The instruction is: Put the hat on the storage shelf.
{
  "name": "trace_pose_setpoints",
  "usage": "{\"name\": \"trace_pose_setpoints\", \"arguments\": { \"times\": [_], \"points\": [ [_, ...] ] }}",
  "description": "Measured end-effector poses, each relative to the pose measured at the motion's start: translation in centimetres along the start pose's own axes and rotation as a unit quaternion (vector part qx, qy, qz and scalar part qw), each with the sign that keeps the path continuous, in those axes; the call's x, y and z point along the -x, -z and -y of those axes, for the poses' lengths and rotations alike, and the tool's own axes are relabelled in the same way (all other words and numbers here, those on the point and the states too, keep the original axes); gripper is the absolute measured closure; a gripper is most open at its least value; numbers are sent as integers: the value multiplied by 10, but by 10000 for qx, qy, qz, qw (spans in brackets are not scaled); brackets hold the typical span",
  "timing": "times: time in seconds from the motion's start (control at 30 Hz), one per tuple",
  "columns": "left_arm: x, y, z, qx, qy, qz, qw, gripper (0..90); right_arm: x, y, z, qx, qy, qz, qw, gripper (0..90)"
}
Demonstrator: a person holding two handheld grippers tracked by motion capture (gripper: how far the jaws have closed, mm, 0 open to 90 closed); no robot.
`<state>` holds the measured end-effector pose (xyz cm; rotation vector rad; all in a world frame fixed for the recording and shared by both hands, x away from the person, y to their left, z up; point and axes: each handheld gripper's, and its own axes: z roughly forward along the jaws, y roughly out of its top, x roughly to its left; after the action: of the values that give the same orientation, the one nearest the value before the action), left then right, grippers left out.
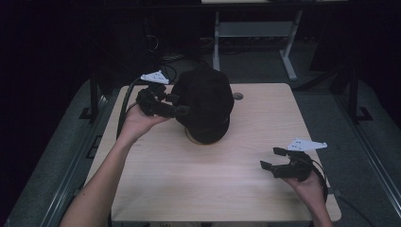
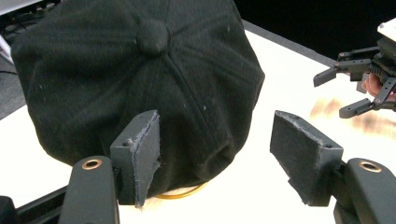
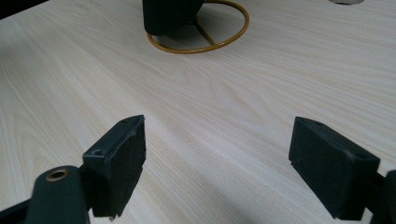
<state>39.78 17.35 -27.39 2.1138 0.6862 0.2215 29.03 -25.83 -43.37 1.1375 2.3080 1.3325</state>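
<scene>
A black cap (image 1: 205, 101) with a button on top sits over a gold wire stand (image 2: 184, 192) at the middle back of the wooden table (image 1: 213, 179). My left gripper (image 1: 182, 108) is at the cap's left side, open. In the left gripper view its jaws (image 2: 215, 135) stand wide just short of the cap (image 2: 140, 79), and its pads do not press on the fabric. My right gripper (image 1: 271, 158) hovers low near the table's front right, open with nothing between its jaws (image 3: 217, 140). It points toward the stand's ring (image 3: 233, 35) and the cap's lower edge (image 3: 170, 16).
A small round grommet (image 1: 238, 96) is set in the tabletop behind the cap. Beyond the table stands a grey desk frame (image 1: 255, 33) on a dark floor. The right gripper (image 2: 336, 91) shows far off in the left gripper view.
</scene>
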Motion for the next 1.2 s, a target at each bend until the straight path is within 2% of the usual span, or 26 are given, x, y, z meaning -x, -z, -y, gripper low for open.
{"name": "trace_pose_setpoints", "arguments": {
  "times": [0.47,0.67,1.2],
  "points": [
    [3,-2,22,20,84,-3,10000,323,0,0,0,-9,-9,10,10000,183],
    [5,0,29,46,37,4,10000,322,0,0,1,-26,9,10,10000,183],
    [9,1,49,38,70,-15,10000,312,1,1,2,-43,-12,-7,10000,181]
  ]
}}
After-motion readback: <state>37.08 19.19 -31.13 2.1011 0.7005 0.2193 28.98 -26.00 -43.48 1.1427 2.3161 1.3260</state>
